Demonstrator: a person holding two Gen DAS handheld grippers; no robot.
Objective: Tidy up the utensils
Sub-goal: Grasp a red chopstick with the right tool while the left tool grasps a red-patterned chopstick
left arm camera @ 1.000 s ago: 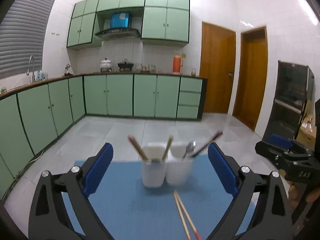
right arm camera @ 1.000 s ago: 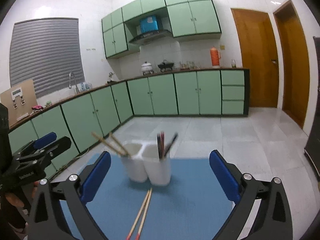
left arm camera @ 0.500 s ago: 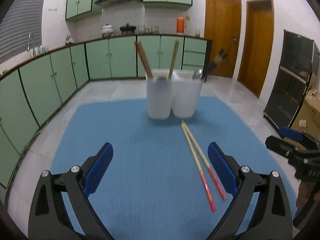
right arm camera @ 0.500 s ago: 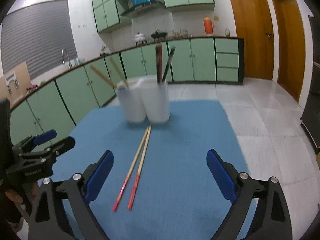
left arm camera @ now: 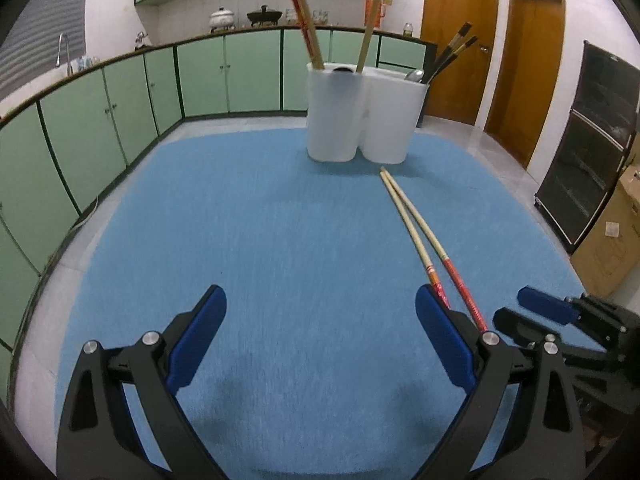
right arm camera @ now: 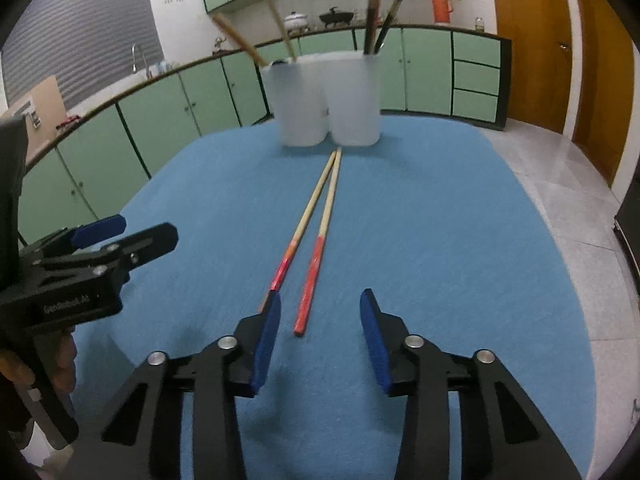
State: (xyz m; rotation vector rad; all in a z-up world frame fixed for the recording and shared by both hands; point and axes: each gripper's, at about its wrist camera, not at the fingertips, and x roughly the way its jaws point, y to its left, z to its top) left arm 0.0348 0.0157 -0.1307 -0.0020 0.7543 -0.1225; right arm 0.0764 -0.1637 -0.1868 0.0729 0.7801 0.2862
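Observation:
Two chopsticks (right arm camera: 320, 216) with red ends lie side by side on the blue mat (right arm camera: 440, 240), pointing at a white twin holder (right arm camera: 328, 100). My right gripper (right arm camera: 320, 312) sits low at their red ends, its jaws closing. One red tip lies between the pads untouched, and the other tip is hidden behind the left finger (right arm camera: 266, 336). In the left wrist view, the chopsticks (left arm camera: 412, 224) lie right of my left gripper (left arm camera: 320, 320), which is open and holds nothing over bare mat. The holder (left arm camera: 364, 116) carries light chopsticks in one cup, dark ones and a spoon in the other.
The right gripper (left arm camera: 524, 312) shows at the left view's right edge; the left gripper (right arm camera: 136, 232) and a person's hand (right arm camera: 60, 360) at the right view's left. Green cabinets (left arm camera: 120, 112) ring the room. Wooden doors (left arm camera: 460, 40), a black cabinet (left arm camera: 592, 140) and a cardboard box (left arm camera: 612, 232) stand to the right.
Both grippers have dropped toward the mat and tilted down, so the holder and chopsticks loom larger. The right jaws have narrowed from wide open around the chopsticks' red ends.

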